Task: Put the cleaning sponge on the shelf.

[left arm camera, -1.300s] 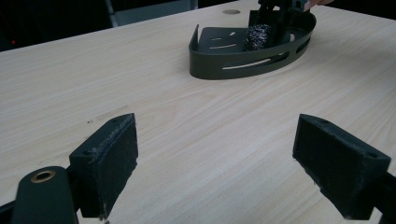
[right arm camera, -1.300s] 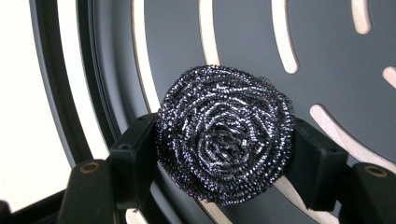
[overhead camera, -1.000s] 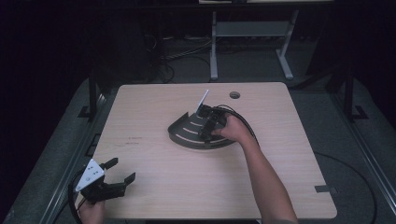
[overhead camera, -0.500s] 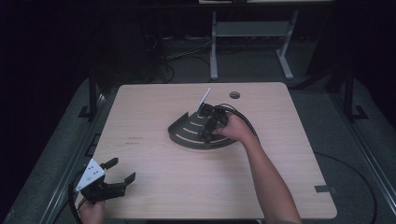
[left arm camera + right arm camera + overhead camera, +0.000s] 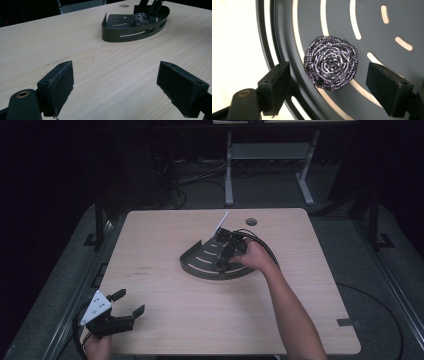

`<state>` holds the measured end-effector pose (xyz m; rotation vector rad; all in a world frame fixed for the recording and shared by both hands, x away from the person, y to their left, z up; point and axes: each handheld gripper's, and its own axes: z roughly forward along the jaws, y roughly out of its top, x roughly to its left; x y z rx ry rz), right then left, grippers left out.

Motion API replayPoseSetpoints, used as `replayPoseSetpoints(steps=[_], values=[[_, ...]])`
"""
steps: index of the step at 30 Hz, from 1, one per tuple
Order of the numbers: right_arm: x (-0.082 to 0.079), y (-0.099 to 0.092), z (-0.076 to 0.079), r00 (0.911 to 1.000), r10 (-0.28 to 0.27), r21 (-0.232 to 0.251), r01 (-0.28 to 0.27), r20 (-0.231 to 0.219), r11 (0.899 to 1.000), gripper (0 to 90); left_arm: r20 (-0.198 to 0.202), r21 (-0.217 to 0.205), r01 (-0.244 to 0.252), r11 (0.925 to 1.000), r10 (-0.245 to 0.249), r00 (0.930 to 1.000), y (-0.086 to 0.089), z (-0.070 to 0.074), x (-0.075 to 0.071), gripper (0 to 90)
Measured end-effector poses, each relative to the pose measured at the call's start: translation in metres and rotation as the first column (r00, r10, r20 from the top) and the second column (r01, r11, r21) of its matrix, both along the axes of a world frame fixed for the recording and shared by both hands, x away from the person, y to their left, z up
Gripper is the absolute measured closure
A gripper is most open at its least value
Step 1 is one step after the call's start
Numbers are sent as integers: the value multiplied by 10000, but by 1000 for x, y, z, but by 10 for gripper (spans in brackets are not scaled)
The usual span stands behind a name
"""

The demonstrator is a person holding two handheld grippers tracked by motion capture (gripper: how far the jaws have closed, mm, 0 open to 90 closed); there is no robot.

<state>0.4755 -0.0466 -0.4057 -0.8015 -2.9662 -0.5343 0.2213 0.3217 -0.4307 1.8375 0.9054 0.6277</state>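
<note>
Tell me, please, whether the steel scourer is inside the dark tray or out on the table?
Inside: the steel scourer lies on the slotted floor of the dark tray, within its rim, between the open right tongs, untouched.

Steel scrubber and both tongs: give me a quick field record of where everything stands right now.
scrubber: steel wool ball lying inside the dark slotted tray
tray: on the wooden table, past its middle
right tongs: open, jaws either side of the scrubber, not touching it
left tongs: open, holding nothing, at the table's near left corner
contact: none seen between either tongs and the scrubber
</note>
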Motion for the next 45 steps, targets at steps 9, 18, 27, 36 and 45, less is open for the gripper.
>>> replayPoseSetpoints(steps=[9,18,27,36,45], values=[[-3,-5,7,10000,-30,56,30,33,10000,190,-20,19,27,10000,-27,10000,0,0,-1,135],[-9,-6,11,10000,78,-96,-77,49,9999,190,-14,5,-5,10000,5,10000,0,0,-1,135],[-14,-12,15,9999,83,-178,-81,108,9998,187,-17,-8,-7,10000,7,10000,0,0,-1,135],[-18,-18,20,9997,71,-155,-67,214,9999,187,-22,-5,-21,10000,21,10000,0,0,-1,135],[-24,-22,19,9997,144,-53,-143,199,9999,187,-21,28,-5,10000,6,10000,0,0,-1,135]])
